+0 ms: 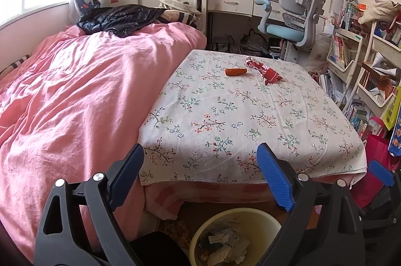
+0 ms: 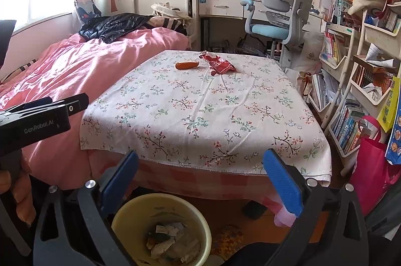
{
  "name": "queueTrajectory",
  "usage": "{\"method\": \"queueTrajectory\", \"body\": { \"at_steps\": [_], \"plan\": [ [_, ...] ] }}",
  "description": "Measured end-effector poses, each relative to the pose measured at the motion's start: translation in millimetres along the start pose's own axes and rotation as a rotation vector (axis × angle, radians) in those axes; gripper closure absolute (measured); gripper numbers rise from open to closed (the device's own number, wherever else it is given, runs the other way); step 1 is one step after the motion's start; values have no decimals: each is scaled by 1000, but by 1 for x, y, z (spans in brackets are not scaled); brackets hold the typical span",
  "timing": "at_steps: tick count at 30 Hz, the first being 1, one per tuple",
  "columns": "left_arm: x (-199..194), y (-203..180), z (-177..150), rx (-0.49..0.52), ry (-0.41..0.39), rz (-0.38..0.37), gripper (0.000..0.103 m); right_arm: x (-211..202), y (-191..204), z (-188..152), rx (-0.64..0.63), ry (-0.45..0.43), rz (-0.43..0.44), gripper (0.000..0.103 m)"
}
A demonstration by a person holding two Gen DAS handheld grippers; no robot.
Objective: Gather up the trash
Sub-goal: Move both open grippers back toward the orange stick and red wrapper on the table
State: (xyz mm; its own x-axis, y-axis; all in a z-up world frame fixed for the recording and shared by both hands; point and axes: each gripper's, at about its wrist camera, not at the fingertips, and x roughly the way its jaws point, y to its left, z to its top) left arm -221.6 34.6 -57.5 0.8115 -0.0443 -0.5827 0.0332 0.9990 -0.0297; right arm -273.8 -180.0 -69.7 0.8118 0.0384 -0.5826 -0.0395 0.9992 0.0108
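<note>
A crumpled red wrapper and a small orange sausage-shaped item lie at the far side of a table with a floral cloth. A yellow bin holding paper scraps stands on the floor below the table's near edge. My left gripper is open and empty, above the bin, short of the table. My right gripper is open and empty, also above the bin. The left gripper's body shows at the left of the right wrist view.
A bed with a pink duvet lies left of the table. A grey-blue desk chair and a desk stand beyond it. Bookshelves and a pink bag crowd the right side.
</note>
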Motion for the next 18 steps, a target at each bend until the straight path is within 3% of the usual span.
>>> {"method": "queueTrajectory", "body": {
  "at_steps": [11, 18],
  "plan": [
    [-1, -1, 32, -11, -45, 0, 12, -1, -18, 27, 50, -53, 16, 7],
    [17, -2, 62, 18, -73, 26, 11, 13, -29, 66, 12, -93, 16, 7]
  ]
}}
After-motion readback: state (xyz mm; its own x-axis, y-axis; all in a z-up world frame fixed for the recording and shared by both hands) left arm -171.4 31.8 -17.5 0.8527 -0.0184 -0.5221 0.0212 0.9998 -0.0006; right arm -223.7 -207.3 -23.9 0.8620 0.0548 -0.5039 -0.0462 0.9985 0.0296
